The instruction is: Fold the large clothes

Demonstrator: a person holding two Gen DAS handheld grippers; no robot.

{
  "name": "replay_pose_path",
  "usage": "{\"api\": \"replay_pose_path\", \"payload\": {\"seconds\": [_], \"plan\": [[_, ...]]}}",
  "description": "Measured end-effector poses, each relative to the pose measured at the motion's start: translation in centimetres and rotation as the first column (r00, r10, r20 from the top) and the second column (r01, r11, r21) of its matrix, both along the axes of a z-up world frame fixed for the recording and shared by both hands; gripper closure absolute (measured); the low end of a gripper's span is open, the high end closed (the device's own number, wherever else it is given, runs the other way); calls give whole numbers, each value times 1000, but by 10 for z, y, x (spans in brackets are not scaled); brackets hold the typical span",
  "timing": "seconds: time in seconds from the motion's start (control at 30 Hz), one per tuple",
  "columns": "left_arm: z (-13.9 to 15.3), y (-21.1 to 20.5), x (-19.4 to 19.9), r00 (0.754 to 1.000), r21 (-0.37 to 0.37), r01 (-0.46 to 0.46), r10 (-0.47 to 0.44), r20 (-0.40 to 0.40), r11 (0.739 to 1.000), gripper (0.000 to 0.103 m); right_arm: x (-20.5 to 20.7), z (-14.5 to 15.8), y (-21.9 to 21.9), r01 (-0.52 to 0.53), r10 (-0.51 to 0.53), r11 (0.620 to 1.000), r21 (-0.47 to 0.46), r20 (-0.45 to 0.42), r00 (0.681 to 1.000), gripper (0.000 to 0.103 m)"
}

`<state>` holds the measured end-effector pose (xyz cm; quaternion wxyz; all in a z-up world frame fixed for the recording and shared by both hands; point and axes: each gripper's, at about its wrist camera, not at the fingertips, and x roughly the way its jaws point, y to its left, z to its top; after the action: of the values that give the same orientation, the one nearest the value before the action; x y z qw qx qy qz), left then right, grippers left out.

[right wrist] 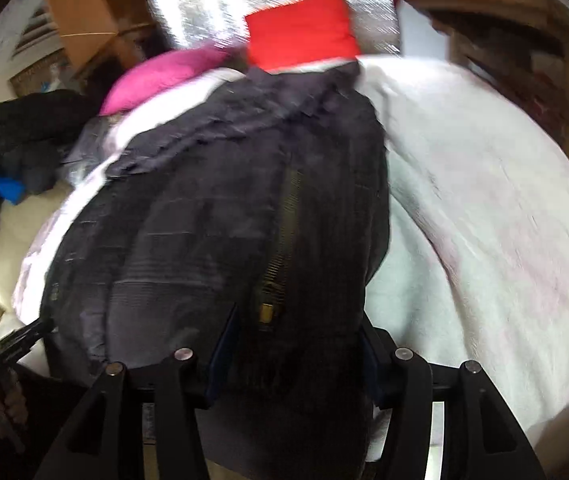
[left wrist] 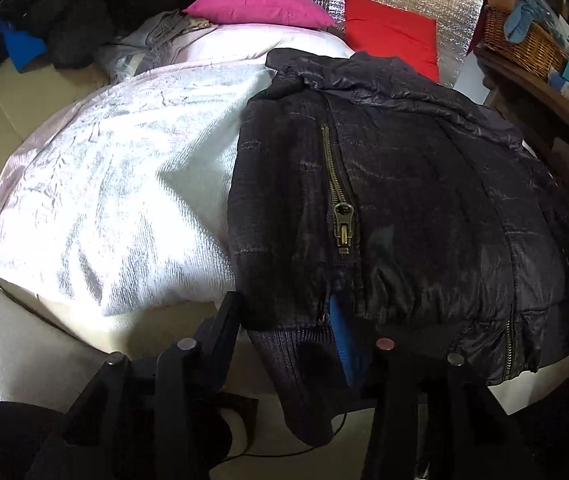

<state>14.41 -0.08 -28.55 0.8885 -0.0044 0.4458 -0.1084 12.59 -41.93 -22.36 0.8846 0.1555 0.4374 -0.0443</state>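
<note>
a dark jacket (left wrist: 396, 200) lies on a white bed (left wrist: 116, 184), its near hem hanging over the edge. both the left gripper (left wrist: 300, 320) and right gripper (right wrist: 296, 340) are spread wide, the hem between their fingers. a pink pillow (left wrist: 260, 6) sits at the far end.

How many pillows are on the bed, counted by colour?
Pink pillow: 1
Red pillow: 1
Total: 2
</note>
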Motion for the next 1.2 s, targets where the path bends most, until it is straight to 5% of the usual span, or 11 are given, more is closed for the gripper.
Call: {"api": "replay_pose_path", "payload": {"seconds": [0.27, 0.33, 0.5, 0.6, 0.7, 0.8, 0.9, 0.97, 1.03, 1.1, 1.2], "plan": [[-1, -3, -3, 1000, -45, 26, -27, -1, 999, 45, 1, -7, -1, -10, 10, 1000, 19, -22, 1000, 39], [2, -9, -7, 998, -2, 44, -44, 40, 999, 69, -3, 1, 12, -67, 67, 998, -15, 33, 997, 44], [3, -4, -6, 998, -34, 40, -38, 41, 999, 74, -2, 5, 10, -65, 65, 998, -6, 57, 996, 57], [-3, -4, -2, 999, -62, 41, -41, -4, 997, 41, 3, -10, 0, 1, -1, 1000, 15, -30, 1000, 46], [-6, -17, -8, 995, -10, 97, -97, 4, 995, 37, 3, -11, 1, -13, 14, 1000, 25, -30, 999, 41], [3, -19, -12, 993, 7, 100, -100, 60, 995, 83, -1, -4, 15, -97, 97, 995, -6, 17, 995, 56], [6, -13, -10, 994, -50, 93, -89, 67, 994, 83, -9, 15, 19, -142, 136, 989, 43, 109, 985, 64], [2, -17, -9, 993, -20, 104, -103, 50, 994, 82, -6, 10, 9, -110, 102, 990, 93, 84, 991, 64], [-1, -21, -8, 993, -16, 118, -118, 33, 993, 46, 0, -2, 0, -43, 42, 995, 87, 9, 999, 62], [-3, -27, -8, 990, -22, 143, -143, 11, 989, 32, 1, -7, -8, 7, -4, 997, 79, -45, 999, 57], [-2, -30, -11, 987, 22, 158, -158, 30, 987, 50, -8, -5, -17, 45, -39, 992, 116, -50, 998, 48]]}}
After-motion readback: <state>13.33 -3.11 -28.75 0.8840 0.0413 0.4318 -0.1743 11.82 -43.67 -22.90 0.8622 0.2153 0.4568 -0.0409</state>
